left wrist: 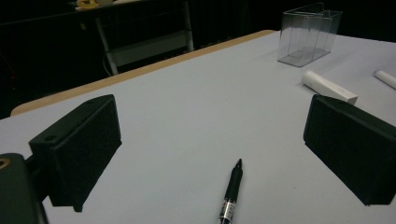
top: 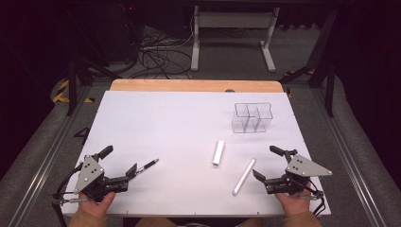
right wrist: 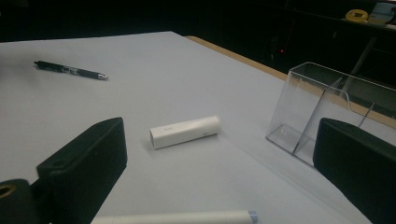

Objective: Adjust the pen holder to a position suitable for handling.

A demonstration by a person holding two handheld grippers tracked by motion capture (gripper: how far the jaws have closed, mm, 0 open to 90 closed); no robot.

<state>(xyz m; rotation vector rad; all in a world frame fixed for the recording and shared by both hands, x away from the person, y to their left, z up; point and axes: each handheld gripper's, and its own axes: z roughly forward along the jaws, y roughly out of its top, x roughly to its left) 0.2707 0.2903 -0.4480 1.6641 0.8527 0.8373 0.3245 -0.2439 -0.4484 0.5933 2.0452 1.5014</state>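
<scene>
The black pen (top: 147, 165) lies on the table (top: 165, 123), well apart from the clear organizer (top: 253, 117), just beyond the wide-open, empty left gripper (top: 120, 165). Right gripper (top: 265, 163), also open, holds nothing; nothing is stowed yet.

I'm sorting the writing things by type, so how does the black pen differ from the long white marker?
The black pen is dark and thin with a pointed tip, while the long white marker is pale, thicker and longer. The pen lies just ahead of the left gripper, between its open jaws in the left gripper view; the marker lies beside the right gripper. Both lie flat on the white table, unheld.
</scene>
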